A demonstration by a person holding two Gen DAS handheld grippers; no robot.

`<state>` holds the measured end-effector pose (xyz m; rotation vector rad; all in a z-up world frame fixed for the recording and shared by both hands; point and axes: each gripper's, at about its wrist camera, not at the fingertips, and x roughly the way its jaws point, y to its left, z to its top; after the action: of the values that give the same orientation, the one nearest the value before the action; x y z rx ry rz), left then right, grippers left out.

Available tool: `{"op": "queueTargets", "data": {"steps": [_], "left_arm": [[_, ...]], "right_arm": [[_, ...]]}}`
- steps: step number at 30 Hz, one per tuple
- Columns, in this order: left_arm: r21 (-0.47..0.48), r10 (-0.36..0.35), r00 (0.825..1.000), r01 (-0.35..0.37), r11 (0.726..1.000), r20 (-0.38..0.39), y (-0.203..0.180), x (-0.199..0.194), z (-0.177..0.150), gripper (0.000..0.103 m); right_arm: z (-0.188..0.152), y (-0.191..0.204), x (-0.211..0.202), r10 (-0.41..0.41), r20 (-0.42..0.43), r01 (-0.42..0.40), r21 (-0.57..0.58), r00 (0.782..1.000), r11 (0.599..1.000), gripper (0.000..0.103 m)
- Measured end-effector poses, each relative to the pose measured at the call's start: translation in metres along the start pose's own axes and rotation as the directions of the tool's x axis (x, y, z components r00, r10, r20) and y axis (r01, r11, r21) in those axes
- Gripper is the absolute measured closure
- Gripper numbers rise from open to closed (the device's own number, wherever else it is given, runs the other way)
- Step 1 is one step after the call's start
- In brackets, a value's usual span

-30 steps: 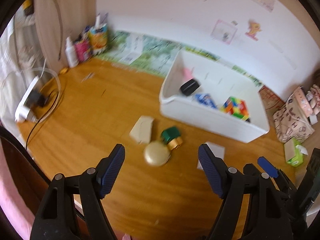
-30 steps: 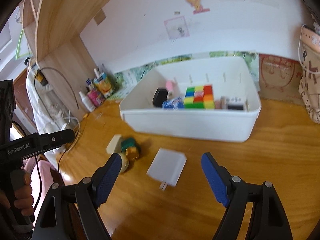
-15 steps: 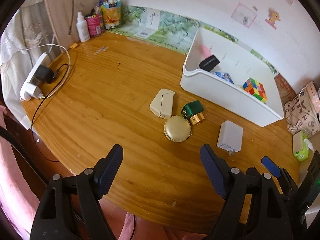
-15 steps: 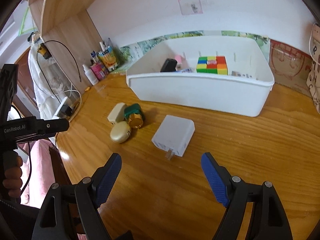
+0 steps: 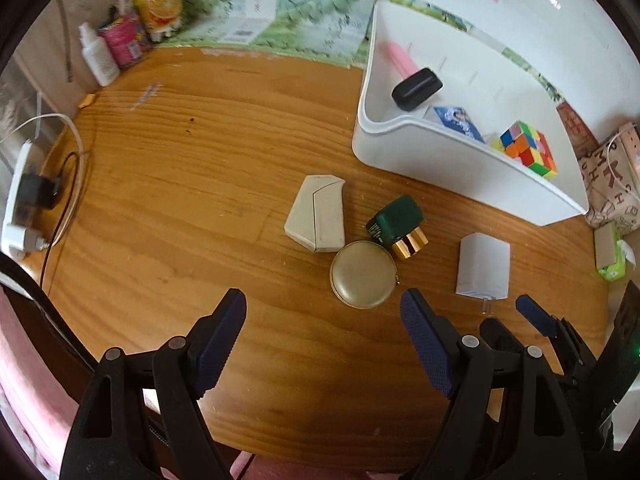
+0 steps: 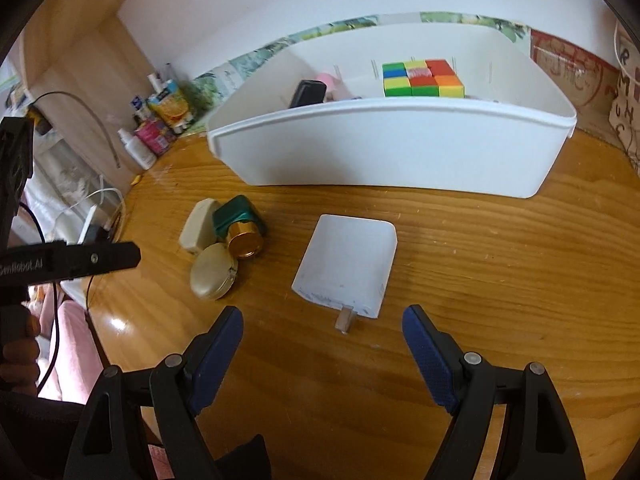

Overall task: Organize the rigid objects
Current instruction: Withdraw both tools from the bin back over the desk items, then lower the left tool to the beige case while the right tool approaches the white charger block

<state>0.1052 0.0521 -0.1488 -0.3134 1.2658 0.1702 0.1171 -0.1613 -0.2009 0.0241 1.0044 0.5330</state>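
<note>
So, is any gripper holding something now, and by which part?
Nothing is held. The left gripper and the right gripper are both open and empty above the table.

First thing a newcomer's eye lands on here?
The colour cube glowing inside the white bin at the table's back. Then the white charger lying alone in front of the open right gripper, and the huddle of green bottle, round case and beige case.

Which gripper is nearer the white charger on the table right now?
Right. The right gripper is open just short of the white charger, lined up with it; the left gripper faces the round gold case beside it.
</note>
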Motion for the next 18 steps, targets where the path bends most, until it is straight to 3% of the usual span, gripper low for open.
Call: {"op": "queueTargets", "data": {"steps": [6, 18], "left_arm": [[0.060, -0.021, 0.999, 0.023, 0.998, -0.039, 0.003, 0.015, 0.020, 0.021], [0.166, -0.059, 0.989, 0.081, 0.983, -0.133, 0.004, 0.046, 0.052, 0.021]], "right_arm": [[0.001, 0.010, 0.013, -0.051, -0.010, 0.052, 0.045, 0.999, 0.998, 0.021], [0.003, 0.005, 0.018, -0.156, 0.054, 0.139, 0.233, 0.986, 0.963, 0.021]]}}
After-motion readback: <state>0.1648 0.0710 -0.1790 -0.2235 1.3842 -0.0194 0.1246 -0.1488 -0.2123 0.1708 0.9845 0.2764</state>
